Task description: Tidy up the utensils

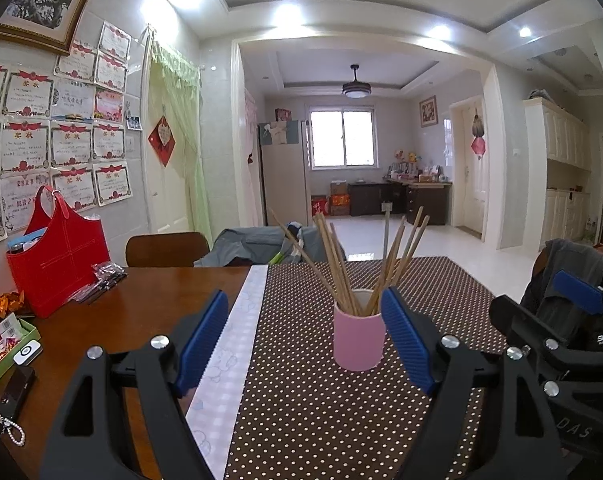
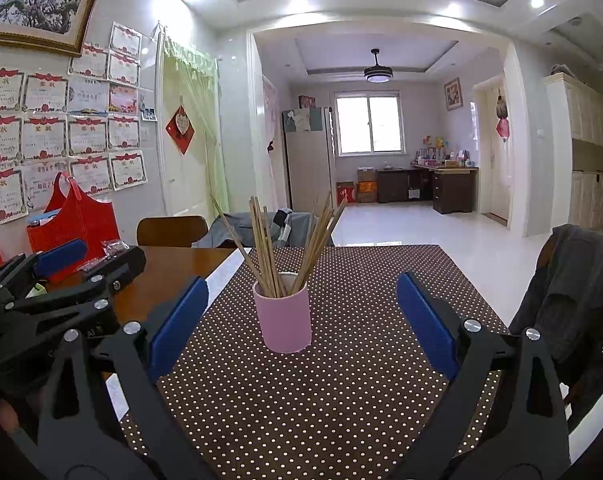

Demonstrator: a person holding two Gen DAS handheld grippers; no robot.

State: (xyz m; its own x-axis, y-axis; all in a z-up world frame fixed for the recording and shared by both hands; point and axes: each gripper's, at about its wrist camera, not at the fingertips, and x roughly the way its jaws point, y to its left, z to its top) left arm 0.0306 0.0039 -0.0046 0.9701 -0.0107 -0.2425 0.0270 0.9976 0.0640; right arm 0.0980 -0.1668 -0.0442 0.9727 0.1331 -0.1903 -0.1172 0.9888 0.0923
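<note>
Matt pink cup [image 1: 358,338], seemingly ceramic; wooden chopsticks [image 1: 341,264]; glossy table [image 1: 141,300].

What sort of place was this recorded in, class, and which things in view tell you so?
Most likely a family home's dining area: a wooden dining table with a pink cup of chopsticks, certificates covering the wall, and a fridge beyond.

A tiled living area opens through a wide archway [image 1: 361,44] onto a back room lit by a bright window [image 1: 343,138], a ceiling fan light [image 1: 356,89] overhead. Award certificates [image 1: 49,148] and a framed tree picture [image 1: 41,0] cover the left wall beside a green-curtained door [image 1: 173,148]. A wooden table [image 1: 141,308] carries a brown polka-dot cloth [image 1: 341,400]; a dark desk [image 1: 397,198] and cream cabinets [image 1: 563,168] line the far walls above a glossy white floor [image 1: 461,248].
</note>
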